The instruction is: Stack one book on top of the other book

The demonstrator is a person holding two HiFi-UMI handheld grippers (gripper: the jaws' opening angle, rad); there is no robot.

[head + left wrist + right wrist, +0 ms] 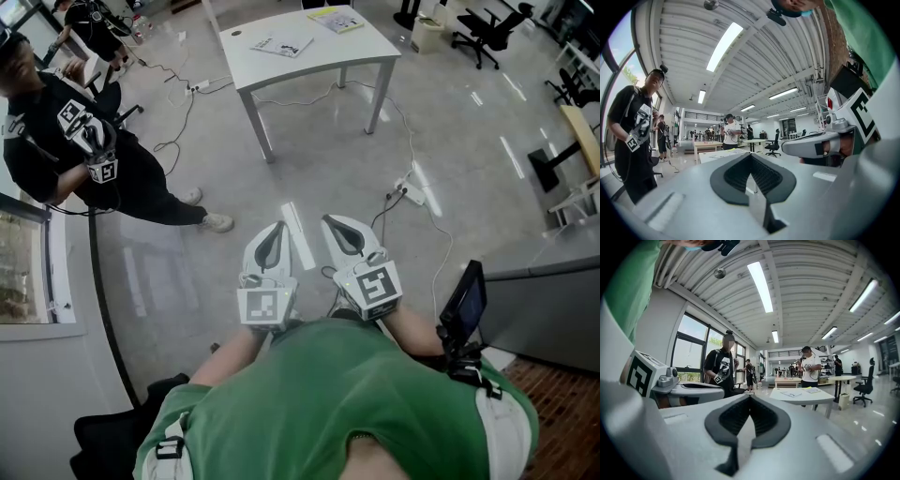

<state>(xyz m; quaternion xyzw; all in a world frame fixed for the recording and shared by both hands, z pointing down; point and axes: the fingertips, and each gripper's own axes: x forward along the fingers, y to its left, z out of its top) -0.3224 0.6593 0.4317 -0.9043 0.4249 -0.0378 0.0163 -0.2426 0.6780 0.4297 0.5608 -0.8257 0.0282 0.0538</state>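
My left gripper [274, 232] and right gripper [337, 227] are side by side, both closed tight with nothing between the jaws. The white book [282, 45] and yellow book [337, 19] lie apart on the table [361, 58], well ahead of both grippers. Their cover print is too small to read.

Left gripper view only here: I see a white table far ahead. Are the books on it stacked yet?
Observer: No. In the head view the white book and the yellow book lie apart on the table.
Operator: Is the right gripper carrying anything?
Observer: No. The right gripper has its jaws together, with nothing between them.
Operator: Anything on the floor on the way?
Observer: A power strip lies on the floor between us and the table, off to the right.
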